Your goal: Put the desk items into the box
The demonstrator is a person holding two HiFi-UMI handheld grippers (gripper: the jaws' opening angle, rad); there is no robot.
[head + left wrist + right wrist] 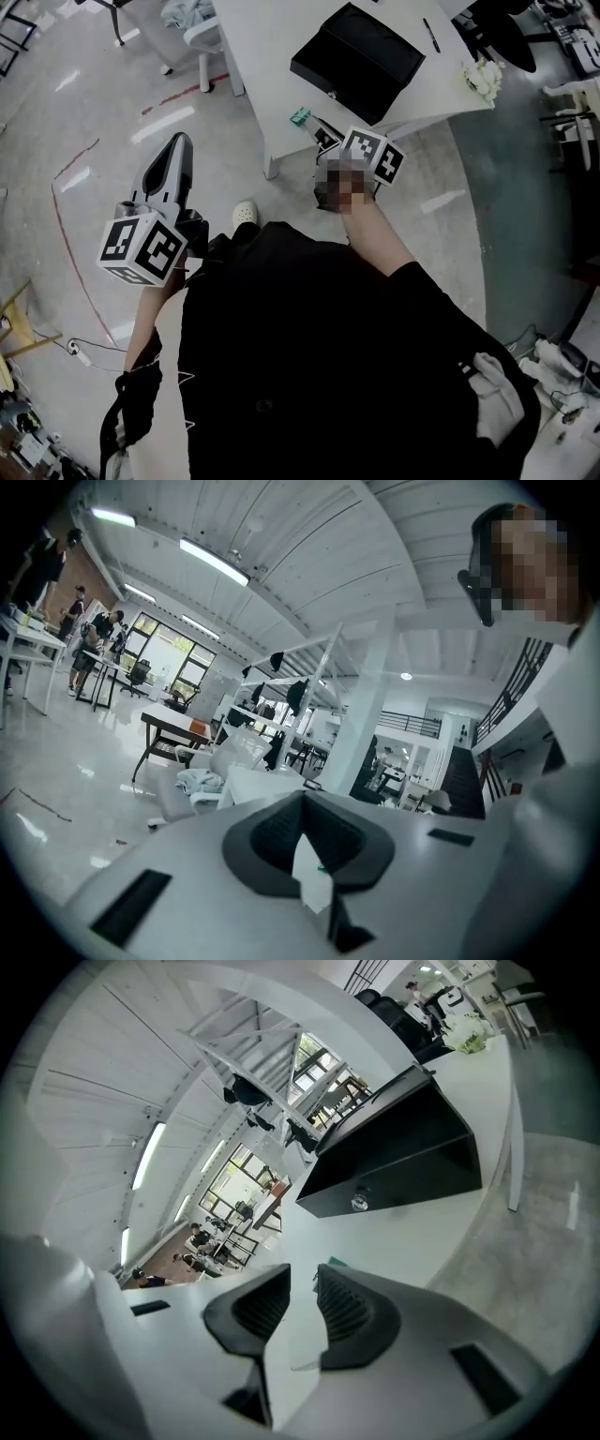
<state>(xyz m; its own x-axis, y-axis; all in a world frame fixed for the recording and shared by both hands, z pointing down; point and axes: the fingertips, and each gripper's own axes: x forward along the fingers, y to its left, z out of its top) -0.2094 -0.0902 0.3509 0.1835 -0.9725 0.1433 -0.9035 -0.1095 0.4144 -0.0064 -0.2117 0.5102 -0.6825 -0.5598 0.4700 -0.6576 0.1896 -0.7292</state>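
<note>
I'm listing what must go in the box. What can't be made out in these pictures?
- Black box contents: only its outside shows in any view.
- Green item at the desk edge: tiny in head view, mostly behind the right gripper in its own view.
- White clump: head view, too small to identify.
- Desk's far end: cut off by head view's top edge.

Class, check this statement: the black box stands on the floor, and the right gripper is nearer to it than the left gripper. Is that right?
Not quite. The black box stands on the white table, not on the floor, as the head view shows. The right gripper is indeed nearer to it than the left gripper.
</note>
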